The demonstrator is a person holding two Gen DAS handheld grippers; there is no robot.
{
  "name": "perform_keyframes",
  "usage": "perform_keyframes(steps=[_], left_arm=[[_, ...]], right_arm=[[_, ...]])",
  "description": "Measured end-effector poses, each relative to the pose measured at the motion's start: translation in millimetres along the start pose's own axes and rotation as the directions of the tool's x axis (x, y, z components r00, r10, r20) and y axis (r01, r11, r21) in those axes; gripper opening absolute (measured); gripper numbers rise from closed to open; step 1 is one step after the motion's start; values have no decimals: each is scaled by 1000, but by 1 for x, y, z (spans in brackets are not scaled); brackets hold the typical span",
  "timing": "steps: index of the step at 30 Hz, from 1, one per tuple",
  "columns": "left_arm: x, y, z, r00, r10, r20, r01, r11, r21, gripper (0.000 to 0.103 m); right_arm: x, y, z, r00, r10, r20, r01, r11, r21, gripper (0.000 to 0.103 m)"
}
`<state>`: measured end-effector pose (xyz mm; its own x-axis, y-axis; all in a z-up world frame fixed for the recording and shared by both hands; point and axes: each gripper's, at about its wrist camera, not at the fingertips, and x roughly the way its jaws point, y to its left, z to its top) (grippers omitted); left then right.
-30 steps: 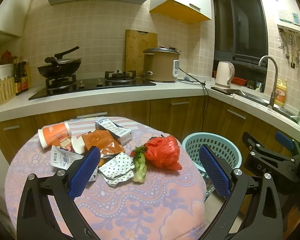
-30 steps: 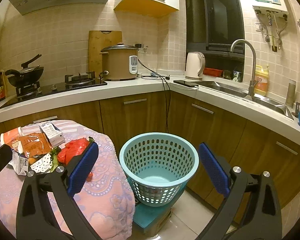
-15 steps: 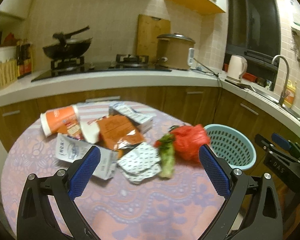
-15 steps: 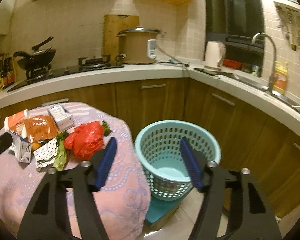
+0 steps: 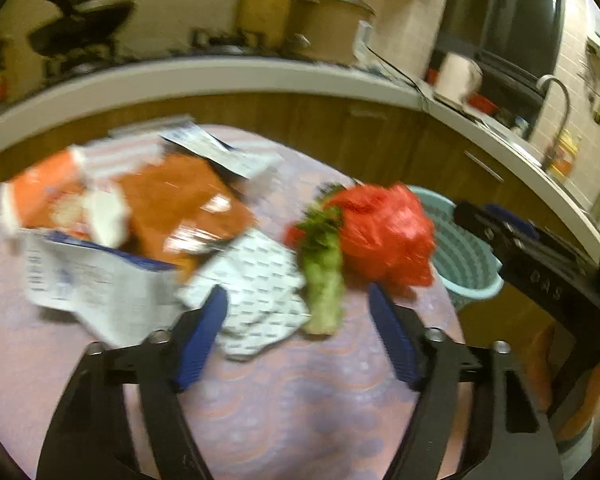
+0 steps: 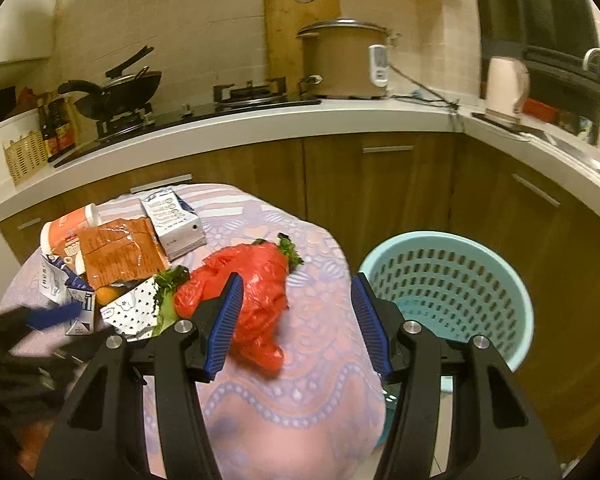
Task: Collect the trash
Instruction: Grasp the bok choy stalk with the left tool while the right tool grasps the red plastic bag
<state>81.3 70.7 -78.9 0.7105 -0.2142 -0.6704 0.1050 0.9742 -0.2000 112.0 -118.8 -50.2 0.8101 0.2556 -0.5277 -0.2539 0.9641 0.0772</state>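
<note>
Beyond the right hand-held gripper (image 6: 298,320) lies the red bag (image 6: 256,280), untouched.

A white counter (image 6: 260,124) is seen along the tiled wall (image 6: 204,32). Brown cupboards (image 6: 372,192) are set under the counter, and a dark window (image 6: 536,12) above it.

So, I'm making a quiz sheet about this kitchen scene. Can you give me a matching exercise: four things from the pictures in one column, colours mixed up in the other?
Things:
1. plastic bag
2. laundry-style basket
3. snack packet
4. kettle

Colours:
a. light blue
b. white
c. red
d. orange-brown

Pairs: 1-c, 2-a, 3-d, 4-b
</note>
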Motion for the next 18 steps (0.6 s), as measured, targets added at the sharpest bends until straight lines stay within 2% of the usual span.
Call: perform_keyframes(steps=[1, 6, 8, 10, 12, 18], left_arm=[[6, -2, 0, 1000, -12, -17, 12, 1000, 6, 56], [38, -16, 1, 998, -16, -61, 20, 998, 53, 47], [48, -16, 1, 996, -27, -84, 31, 998, 50, 37], [56, -17, -1, 995, -19, -95, 24, 998, 52, 34], [62, -15, -3, 994, 3, -106, 3, 999, 55, 23], [63, -7, -3, 994, -40, -102, 41, 999, 15, 22]], right_arm=[[3, -1, 1, 1000, 14, -6, -14, 1000, -1, 52], [19, 0, 4, 996, 71, -50, -72, 997, -7, 55], [26, 1, 4, 994, 84, -67, -85, 996, -9, 59], [33, 2, 5, 992, 96, -84, -97, 995, -13, 63], [37, 3, 4, 990, 106, -97, -107, 994, -10, 65], [62, 4, 5, 974, 156, -162, -153, 988, 31, 66]])
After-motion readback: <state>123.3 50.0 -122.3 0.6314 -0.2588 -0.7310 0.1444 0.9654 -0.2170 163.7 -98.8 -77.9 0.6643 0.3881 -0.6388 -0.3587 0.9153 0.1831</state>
